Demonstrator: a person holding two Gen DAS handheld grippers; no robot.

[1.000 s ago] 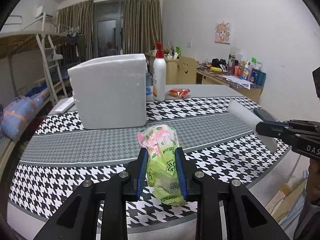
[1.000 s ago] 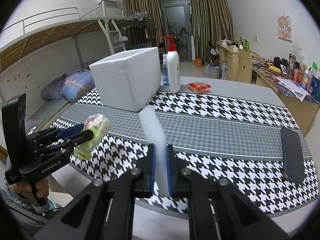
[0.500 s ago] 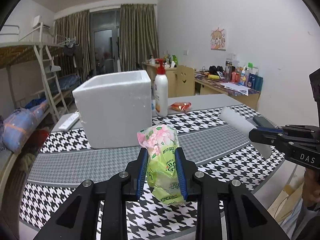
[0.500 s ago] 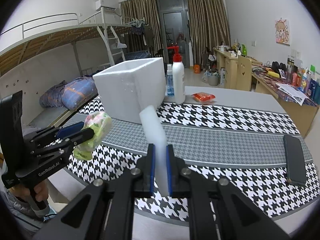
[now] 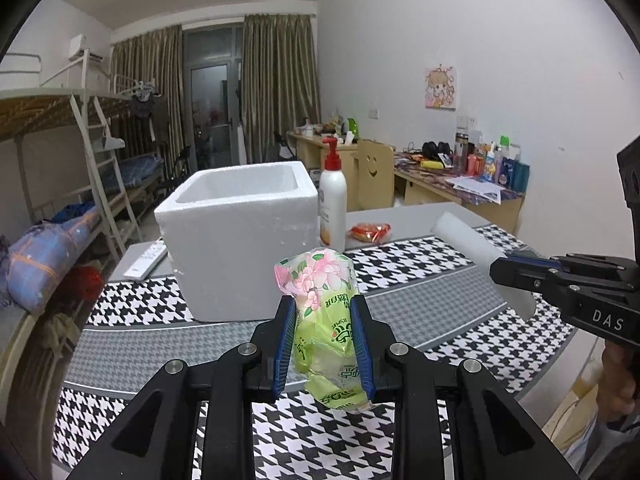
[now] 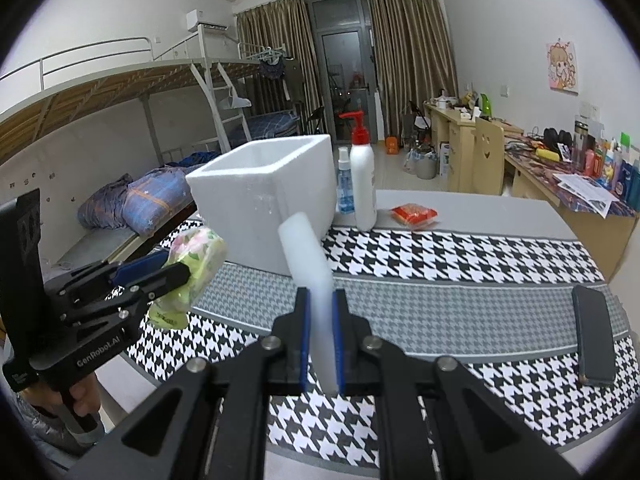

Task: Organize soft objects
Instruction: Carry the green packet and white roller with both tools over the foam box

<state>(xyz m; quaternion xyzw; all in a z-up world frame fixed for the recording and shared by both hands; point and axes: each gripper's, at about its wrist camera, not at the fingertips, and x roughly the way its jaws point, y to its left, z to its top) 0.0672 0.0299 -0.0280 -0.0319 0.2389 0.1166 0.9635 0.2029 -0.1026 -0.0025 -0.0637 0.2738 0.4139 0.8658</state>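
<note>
Left gripper (image 5: 323, 338): jaws pinching the tissue pack (image 5: 326, 328), held in the air above the near edge of the table (image 5: 420, 292).
Right gripper (image 6: 320, 330): jaws pinching the white foam strip (image 6: 310, 280), also lifted off the table.
Foam box (image 5: 240, 236): open top, standing on the table; probably the place where the soft things go.
Direction from left jaws: box at about 11 o'clock, near, just behind the pack.
Direction from right jaws: box at about 11 o'clock, a little further away.
Long axis of pack: roughly upright, flowered end at 12 o'clock.
Long axis of strip: pointing forward and up, tip leaning toward 11 o'clock.
Nearer hand: the left one, in my judgement, so the pack could go in first.
Beside the box: lotion bottle (image 6: 363, 184), at 3 o'clock of it, to be avoided.
</note>
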